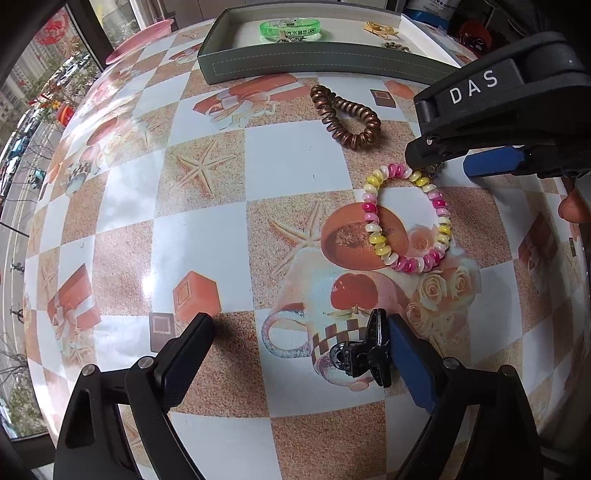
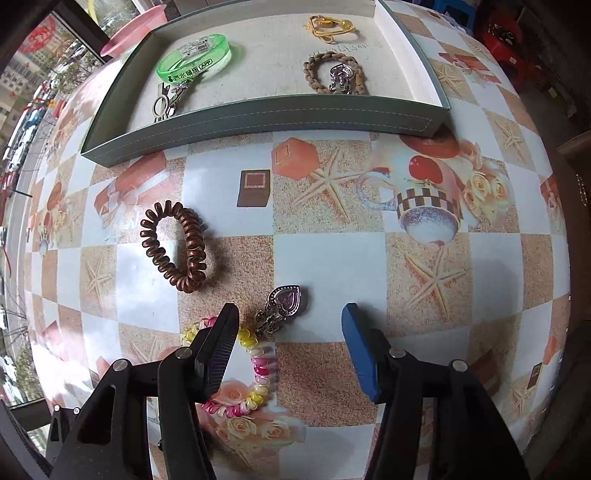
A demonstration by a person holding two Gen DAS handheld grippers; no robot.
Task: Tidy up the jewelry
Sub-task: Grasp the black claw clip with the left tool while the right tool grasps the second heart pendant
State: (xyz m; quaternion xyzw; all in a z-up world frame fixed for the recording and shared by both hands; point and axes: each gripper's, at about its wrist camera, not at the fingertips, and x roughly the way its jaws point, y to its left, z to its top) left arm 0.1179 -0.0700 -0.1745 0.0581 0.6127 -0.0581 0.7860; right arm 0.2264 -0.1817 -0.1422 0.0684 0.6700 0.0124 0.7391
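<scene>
My right gripper (image 2: 291, 343) points down at the table, open, with a silver heart pendant (image 2: 282, 304) lying just ahead between its fingers and touching neither pad. Its black finger (image 2: 221, 347) overlaps a pink-and-yellow spiral bracelet (image 2: 255, 365). A brown spiral hair tie (image 2: 177, 245) lies to the left. In the left wrist view my left gripper (image 1: 299, 354) is open, and a black claw clip (image 1: 365, 350) rests on the table against its blue pad (image 1: 410, 362). The right gripper (image 1: 454, 166) hovers at the spiral bracelet's (image 1: 406, 221) far edge.
A grey-green tray (image 2: 258, 118) at the back holds a green bangle (image 2: 195, 57), a braided bracelet (image 2: 332, 74), a gold piece (image 2: 330, 26) and a metal clip (image 2: 166, 101). A pink plate (image 2: 133, 29) sits behind it. The round table drops off on the right.
</scene>
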